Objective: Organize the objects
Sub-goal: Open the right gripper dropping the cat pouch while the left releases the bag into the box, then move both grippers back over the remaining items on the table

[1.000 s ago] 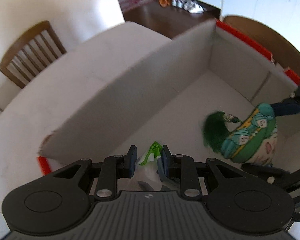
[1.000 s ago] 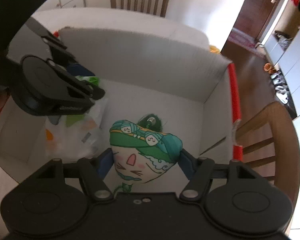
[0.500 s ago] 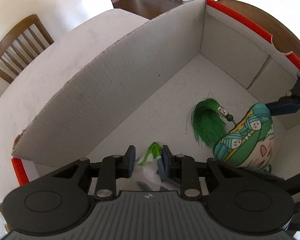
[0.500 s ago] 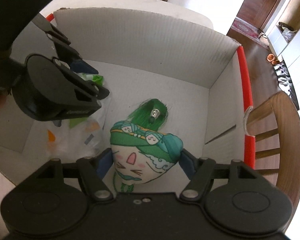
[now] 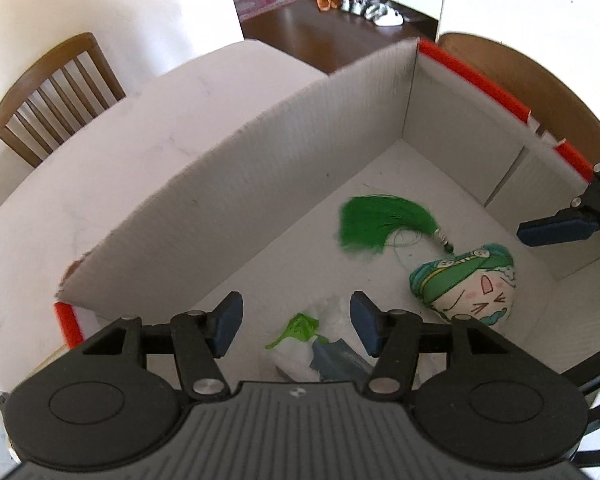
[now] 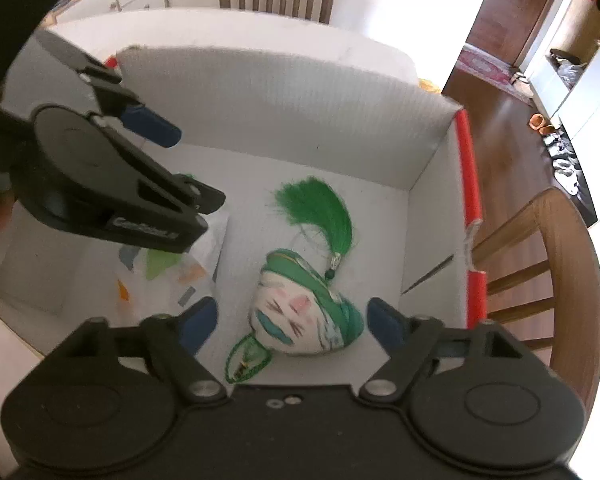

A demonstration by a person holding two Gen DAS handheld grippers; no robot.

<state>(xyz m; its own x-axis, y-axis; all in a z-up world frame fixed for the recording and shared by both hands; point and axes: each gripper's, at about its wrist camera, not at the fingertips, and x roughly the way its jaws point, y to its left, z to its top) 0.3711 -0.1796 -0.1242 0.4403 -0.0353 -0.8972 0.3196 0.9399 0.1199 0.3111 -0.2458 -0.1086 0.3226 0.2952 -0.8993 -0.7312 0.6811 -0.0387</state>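
A white cardboard box [image 5: 268, 184] with a red rim holds both items. The plush sachet [image 6: 300, 316], a cartoon face with a green tassel [image 6: 320, 212], lies on the box floor. My right gripper [image 6: 290, 320] hovers over it, its jaws opening, pads clear of the plush on both sides. A clear plastic bag [image 5: 320, 344] with green and grey contents lies on the floor under my left gripper [image 5: 296, 320], whose jaws are also opening with no pad on the bag. The right view shows the left gripper [image 6: 156, 160] above the bag [image 6: 180, 264].
The box sits on a white table [image 5: 100, 152]. Wooden chairs stand at the far side [image 5: 52, 92] and beside the box's red edge [image 6: 556, 264]. Dark wooden floor [image 5: 332, 40] with shoes lies beyond the table.
Both grippers opened. The plastic bag dropped from the left jaws to the box floor. The plush left the right jaws and now lies on the floor, turned over, tassel spread out.
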